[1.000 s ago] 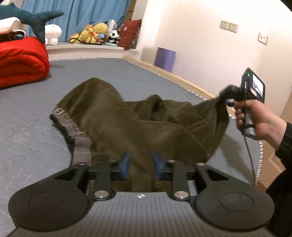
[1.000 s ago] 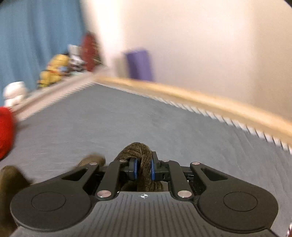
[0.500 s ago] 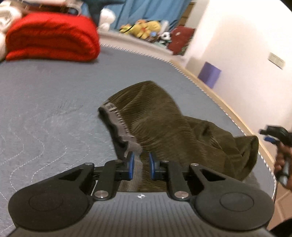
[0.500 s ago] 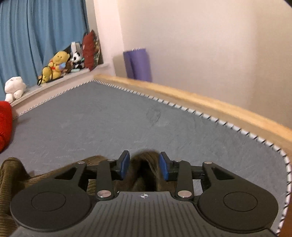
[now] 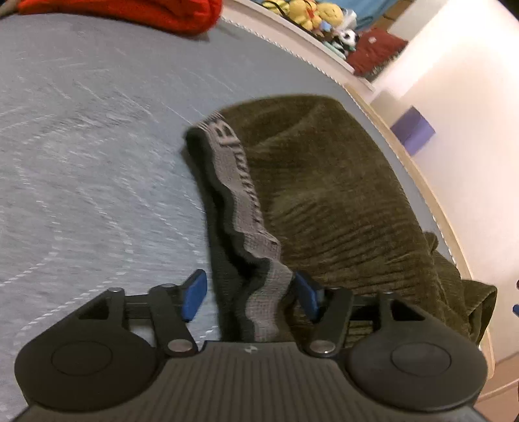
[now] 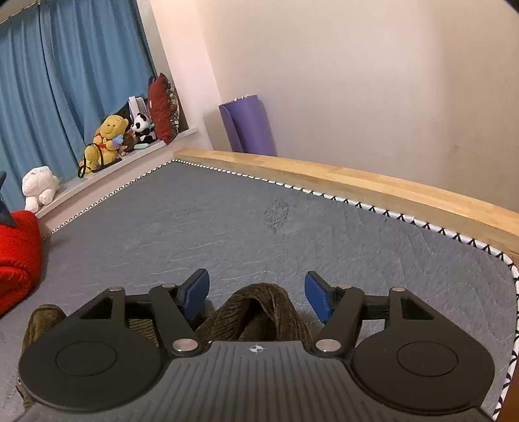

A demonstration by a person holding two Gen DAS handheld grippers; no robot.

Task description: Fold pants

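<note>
Nearest, pants [image 5: 324,194]: olive corduroy, rumpled on the grey mattress [image 5: 81,146].
Waistband [image 5: 240,181]: grey, lettered, running between the blue pads.
Left gripper [image 5: 249,292]: spread wide, low over the waistband, gripping nothing.
Right gripper [image 6: 256,292]: spread wide around a twisted fold.
Lettering: blurred, unreadable.
Beyond the pants: red blanket [image 5: 136,13], partly cropped.
</note>
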